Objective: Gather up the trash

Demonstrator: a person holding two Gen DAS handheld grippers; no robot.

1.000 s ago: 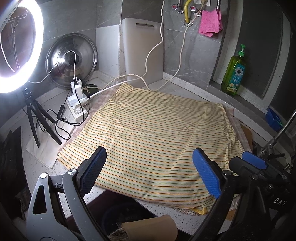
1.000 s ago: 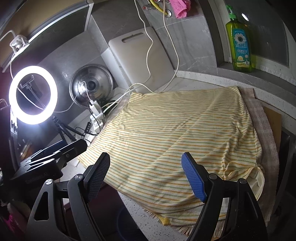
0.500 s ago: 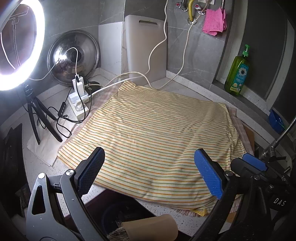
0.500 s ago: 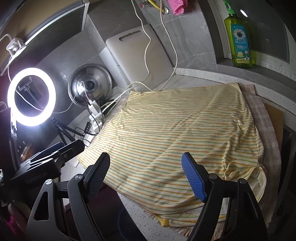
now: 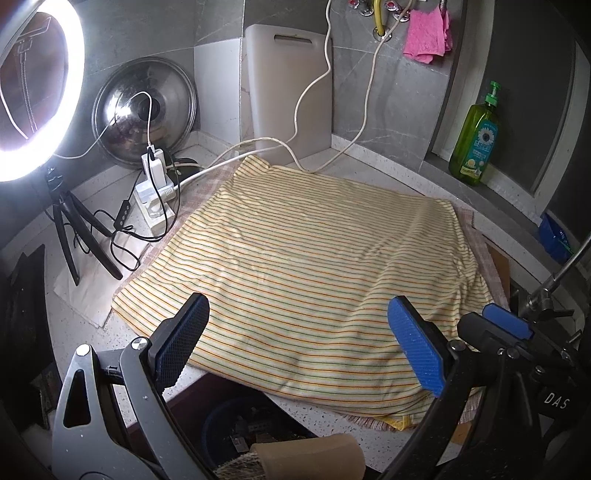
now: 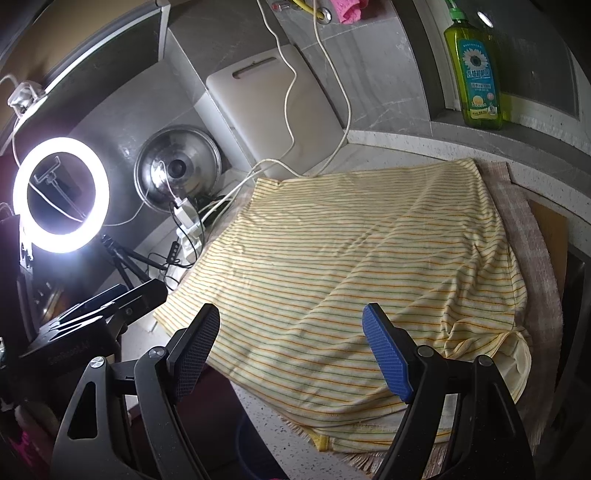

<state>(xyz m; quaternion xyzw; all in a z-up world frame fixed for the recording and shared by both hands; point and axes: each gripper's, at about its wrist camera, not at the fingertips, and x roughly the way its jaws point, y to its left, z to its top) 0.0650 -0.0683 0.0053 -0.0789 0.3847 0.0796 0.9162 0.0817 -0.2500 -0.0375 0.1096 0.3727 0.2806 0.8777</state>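
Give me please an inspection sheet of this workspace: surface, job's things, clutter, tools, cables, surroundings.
Surface: counter mostly covered by a striped cloth lying flat over a woven mat.
Job's things: nothing seen; no trash on the cloth.
Clutter: pot lid and cutting board leaning on the wall; soap bottle on the ledge.
Tools: left tool and right tool open, empty, above the cloth's near edge.
Cables: white cables run down to a power strip.
Surroundings: lit ring light; pink rag hanging.
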